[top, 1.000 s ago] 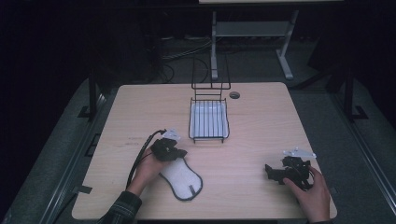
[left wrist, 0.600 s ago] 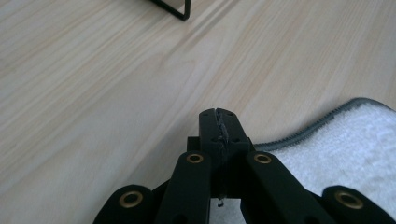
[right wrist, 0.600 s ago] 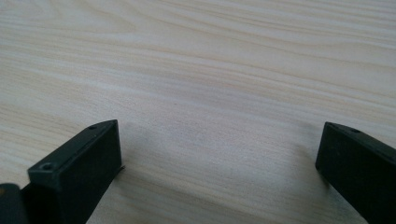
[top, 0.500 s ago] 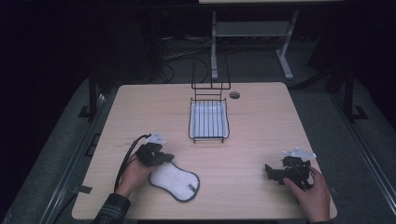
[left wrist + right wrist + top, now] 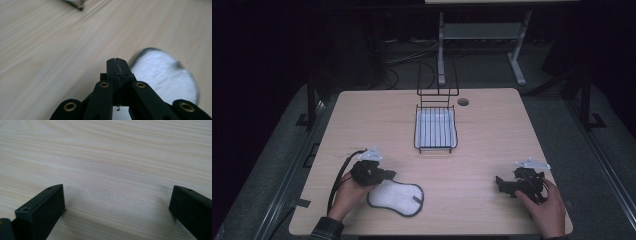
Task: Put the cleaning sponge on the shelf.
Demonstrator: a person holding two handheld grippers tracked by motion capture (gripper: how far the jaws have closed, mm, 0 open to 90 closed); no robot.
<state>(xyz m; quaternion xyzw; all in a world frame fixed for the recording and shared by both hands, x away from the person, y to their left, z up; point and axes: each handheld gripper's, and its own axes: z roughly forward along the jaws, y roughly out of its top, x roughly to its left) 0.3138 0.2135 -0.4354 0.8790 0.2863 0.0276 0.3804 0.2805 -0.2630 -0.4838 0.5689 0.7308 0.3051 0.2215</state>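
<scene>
High view overlooks whole table [image 5: 492, 150] from above; both gripper views skim tabletop close.

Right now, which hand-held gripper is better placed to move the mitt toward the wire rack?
Left. The left hand-held gripper sits shut at the mitt's edge; whether it pinches the mitt is unclear. The right one rests open on bare table, far across from it.

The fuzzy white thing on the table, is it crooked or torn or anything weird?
Nothing looks damaged or spilled. The white pad with a dark rim lies flat on the table, slantwise to the front edge, beside the left gripper, whose jaws are closed. The wire basket stands straight. The right gripper rests open.
</scene>
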